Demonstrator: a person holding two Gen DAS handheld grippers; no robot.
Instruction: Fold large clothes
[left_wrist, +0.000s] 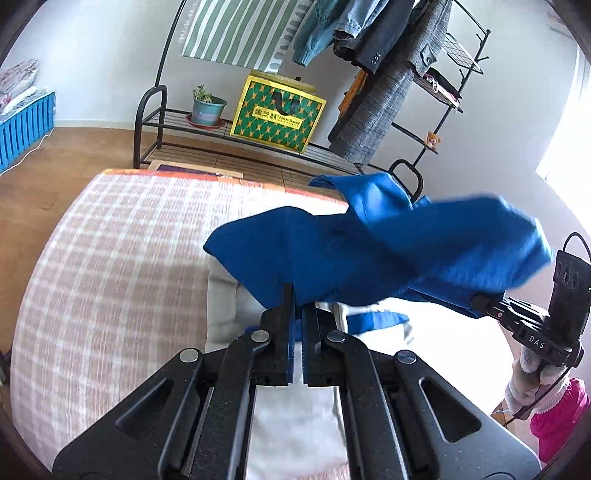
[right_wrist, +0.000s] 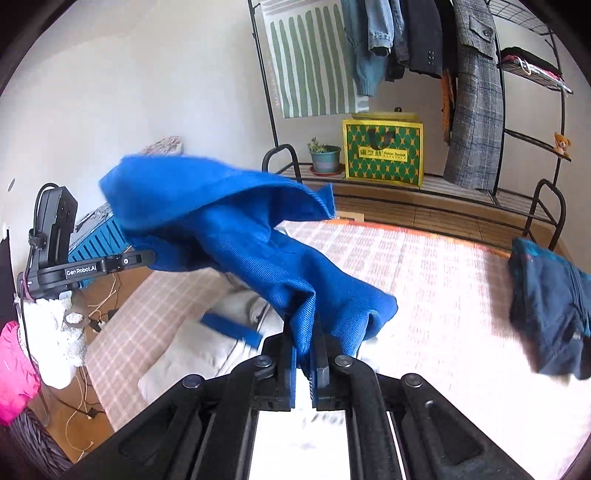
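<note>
Blue woven cloth, a large garment (left_wrist: 369, 251), hangs in the air between both tools, lifted clear of the checked pink-and-white bed cover (left_wrist: 110, 258). In the left wrist view the left gripper (left_wrist: 297, 306) has its jaws closed on a fold of that blue cloth at 6 o'clock, and the right gripper (left_wrist: 480, 301) shows at 3 o'clock, its tip buried in the same fabric. In the right wrist view the right gripper (right_wrist: 302, 343) pinches the blue garment (right_wrist: 240, 236) between closed jaws at 6 o'clock, while the left gripper (right_wrist: 147, 258) at 9 o'clock grips the far corner. Beneath the raised cloth lies a pale grey-white garment (right_wrist: 207, 350) on the bed. At 3 o'clock in the right wrist view a folded dark navy garment (right_wrist: 550, 310) rests on the cover. Beyond the bed, at 12 o'clock, stands a black metal clothes rack (right_wrist: 273, 110) with a green-and-yellow patterned bag (right_wrist: 384, 151) and a green potted plant (right_wrist: 325, 157).
</note>
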